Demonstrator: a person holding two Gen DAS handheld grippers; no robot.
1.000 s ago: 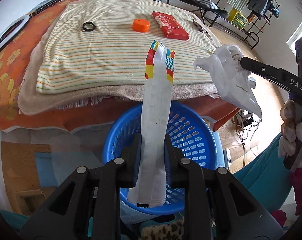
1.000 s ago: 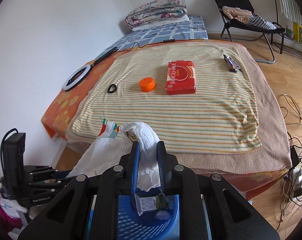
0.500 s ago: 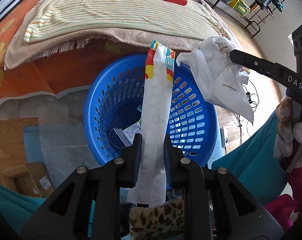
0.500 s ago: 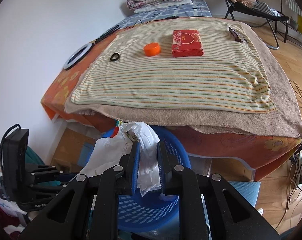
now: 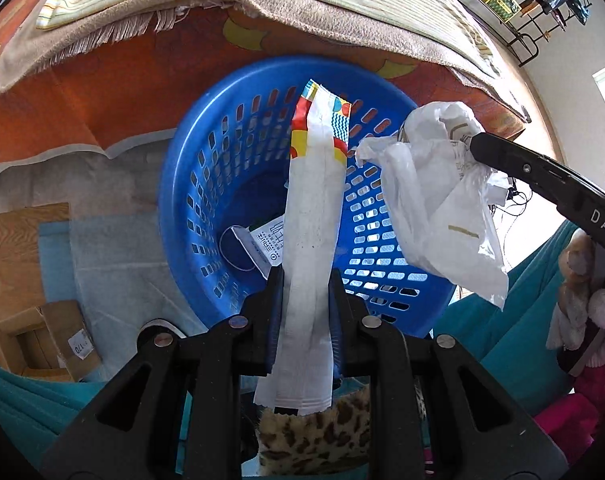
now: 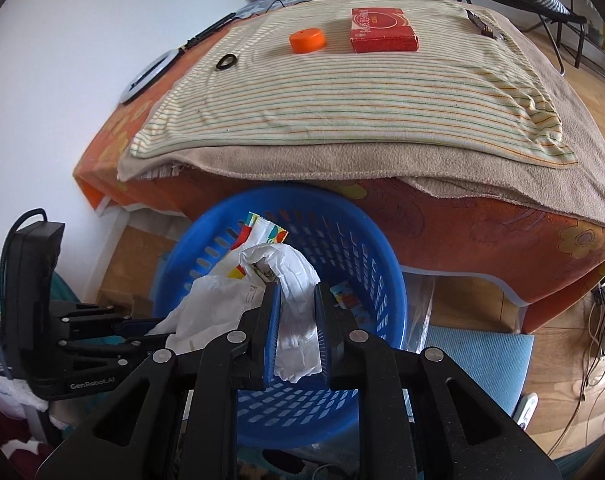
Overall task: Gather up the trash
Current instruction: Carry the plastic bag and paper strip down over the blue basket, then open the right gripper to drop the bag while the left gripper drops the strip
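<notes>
- Left wrist view: the left tongs [image 5: 305,304] are closed on a long white wrapper [image 5: 312,216] with a colourful printed end. The strip runs forward between the two fingers and hangs over the mouth of a blue plastic laundry basket [image 5: 206,184].
- At the bottom of the basket lies a piece of printed packaging [image 5: 262,240], so some trash is already inside.
- To the right, the right tongs [image 5: 478,144] come in from the side, pinching a crumpled white plastic bag [image 5: 442,200]. The bag hangs above the basket's right rim, partly beyond it.
- Right wrist view: the right tongs [image 6: 296,308] are closed on the crumpled white plastic bag [image 6: 290,276], which bulges up between the fingers, over the blue plastic laundry basket [image 6: 374,264].
- The left tongs [image 6: 150,328] reach in from the left, and the long white wrapper's [image 6: 268,234] colourful tip shows over the basket's far side.
- Beyond the basket is a bed [image 6: 462,216] with a striped blanket [image 6: 342,92]. On it, well apart from the basket, lie an orange cap [image 6: 307,40], a red box [image 6: 382,30] and a black ring [image 6: 226,61].
- Judgement: this step is dropping both pieces. Bring the bag further left over the basket's middle before opening, since light plastic may drift past the rim. Tilt the wrapper tip downward, then open wide so neither piece clings.
</notes>
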